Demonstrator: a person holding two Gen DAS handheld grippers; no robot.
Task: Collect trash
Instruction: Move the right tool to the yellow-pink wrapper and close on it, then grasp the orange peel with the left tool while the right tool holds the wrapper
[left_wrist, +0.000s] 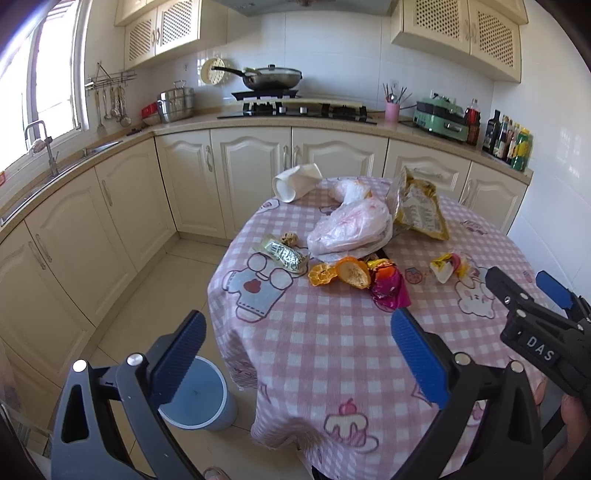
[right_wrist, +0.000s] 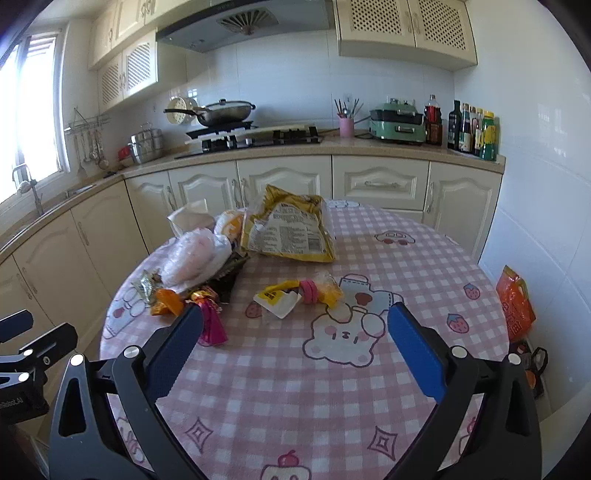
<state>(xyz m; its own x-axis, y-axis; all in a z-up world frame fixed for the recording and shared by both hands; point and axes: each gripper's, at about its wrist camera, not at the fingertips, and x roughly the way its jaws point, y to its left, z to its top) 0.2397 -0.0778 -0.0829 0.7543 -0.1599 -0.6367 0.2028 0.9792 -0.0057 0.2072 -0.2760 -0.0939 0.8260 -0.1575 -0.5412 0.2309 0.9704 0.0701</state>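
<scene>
Trash lies on a round table with a pink checked cloth (left_wrist: 332, 350) (right_wrist: 424, 258): a yellow snack bag (left_wrist: 421, 206) (right_wrist: 288, 229), a crumpled clear plastic bag (left_wrist: 351, 229) (right_wrist: 195, 258), orange peel (left_wrist: 340, 273) (right_wrist: 166, 302), a magenta wrapper (left_wrist: 391, 288) (right_wrist: 212, 325), a silver wrapper (left_wrist: 284, 254), a small yellow-white wrapper (left_wrist: 448, 266) (right_wrist: 295, 295), and a tipped white paper cup (left_wrist: 295, 181). A blue-grey bin (left_wrist: 199, 398) stands on the floor left of the table. My left gripper (left_wrist: 295, 354) is open and empty over the table's near-left edge. My right gripper (right_wrist: 295, 347) is open and empty, just short of the small wrapper.
Cream kitchen cabinets and a counter wrap the back and left, with a sink (left_wrist: 40, 173), a hob with a pan (left_wrist: 273, 79), a green appliance (left_wrist: 439, 118) and bottles (left_wrist: 509, 140). An orange bag (right_wrist: 515, 302) sits on the floor right of the table.
</scene>
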